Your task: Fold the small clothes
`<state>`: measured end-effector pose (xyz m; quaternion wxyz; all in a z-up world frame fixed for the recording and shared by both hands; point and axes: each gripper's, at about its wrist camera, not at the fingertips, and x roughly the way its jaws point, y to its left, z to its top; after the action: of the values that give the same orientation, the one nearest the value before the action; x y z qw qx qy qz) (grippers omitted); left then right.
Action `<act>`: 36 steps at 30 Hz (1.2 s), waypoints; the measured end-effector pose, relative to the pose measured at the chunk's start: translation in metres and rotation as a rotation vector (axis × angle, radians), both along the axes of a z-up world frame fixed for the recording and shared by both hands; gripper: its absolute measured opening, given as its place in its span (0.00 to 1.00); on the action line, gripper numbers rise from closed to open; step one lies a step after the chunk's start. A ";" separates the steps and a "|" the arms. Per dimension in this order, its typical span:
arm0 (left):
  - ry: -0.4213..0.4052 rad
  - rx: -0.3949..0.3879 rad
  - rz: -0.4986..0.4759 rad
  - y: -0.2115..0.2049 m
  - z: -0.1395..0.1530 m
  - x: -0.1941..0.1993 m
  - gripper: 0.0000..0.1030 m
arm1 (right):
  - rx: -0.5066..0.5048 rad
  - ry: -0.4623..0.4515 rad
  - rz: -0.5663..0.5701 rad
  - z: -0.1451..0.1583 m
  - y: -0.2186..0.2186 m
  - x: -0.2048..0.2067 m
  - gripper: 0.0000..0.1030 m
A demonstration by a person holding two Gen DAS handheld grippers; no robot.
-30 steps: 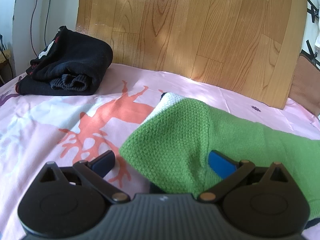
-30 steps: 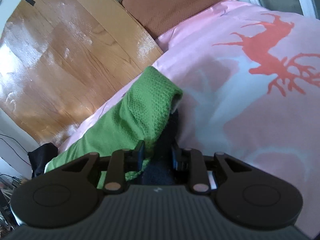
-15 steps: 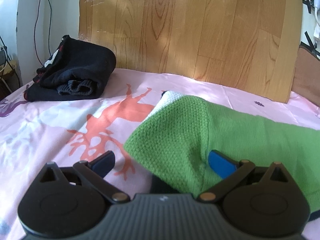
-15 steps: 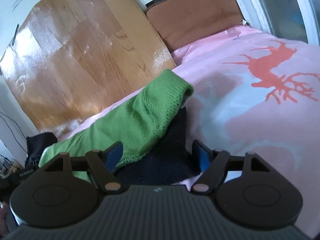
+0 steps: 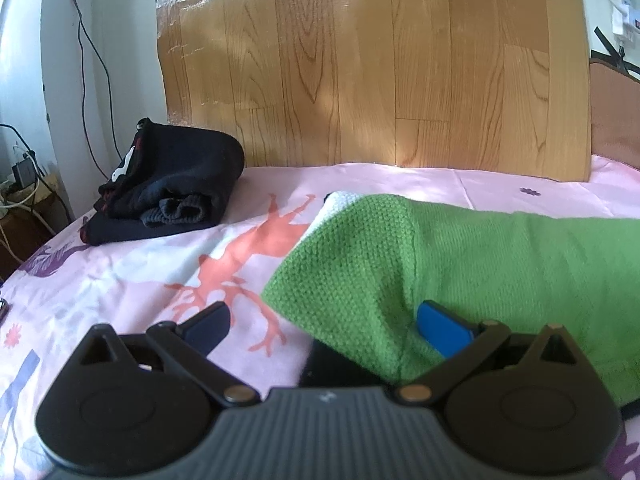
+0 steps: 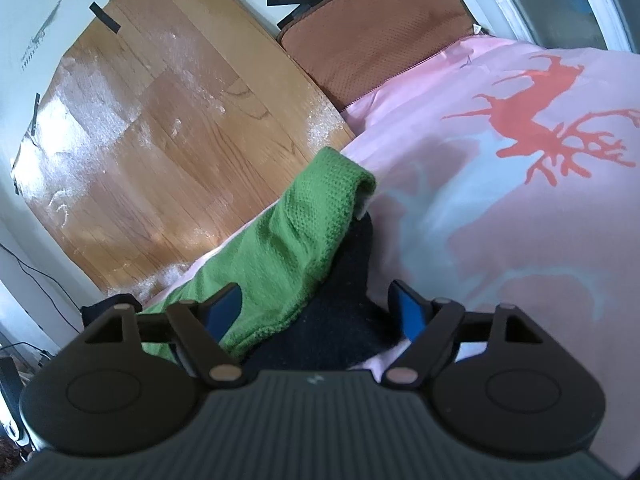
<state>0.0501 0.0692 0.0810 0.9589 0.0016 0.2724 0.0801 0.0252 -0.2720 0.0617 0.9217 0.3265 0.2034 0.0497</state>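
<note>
Blue pads: the right gripper [image 6: 318, 306] has its jaws opening, spread wide, with nothing pinched; the left gripper [image 5: 324, 322] also stands apart, clamped on nothing.
Cloth between right fingers: the hem edge of the green knit garment [image 6: 296, 240] and its dark navy part [image 6: 340, 312] lie in the gap, loose; the left pad sits over the green, the right pad beside the navy edge.
Cloth between left fingers: the green knit garment [image 5: 460, 256] fills the right half of the gap, its folded corner pointing toward the camera; the right pad rests at or just above the knit, contact hard to tell.
Where it lies: flat on the pink deer-print bedsheet [image 5: 140, 276], running along in front of the wood-grain board [image 5: 360, 72].
Handling: judged soft, light, limp and stretchy, not fragile; the waffle knit should grip well.
Hold: best pinched at a corner or doubled hem, both layers together.
Further out: a folded black garment [image 5: 176, 192] sits well apart, at the far left.
</note>
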 end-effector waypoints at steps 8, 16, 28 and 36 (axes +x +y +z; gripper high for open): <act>0.003 0.002 -0.008 0.002 -0.001 0.000 1.00 | -0.010 -0.006 0.008 0.000 0.001 0.001 0.85; 0.004 -0.040 -0.017 0.009 -0.001 0.000 1.00 | -0.027 -0.010 0.027 0.000 0.002 0.003 0.91; -0.148 -0.299 0.010 0.053 0.006 -0.018 0.96 | -0.073 0.051 0.009 0.003 0.007 0.028 0.61; -0.219 -0.363 0.010 0.063 0.008 -0.027 0.89 | -0.068 0.008 0.058 0.041 0.022 0.035 0.23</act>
<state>0.0228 0.1320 0.0888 0.9668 -0.1813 0.1767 0.0343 0.0602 -0.2501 0.1025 0.9297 0.2890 0.2181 0.0678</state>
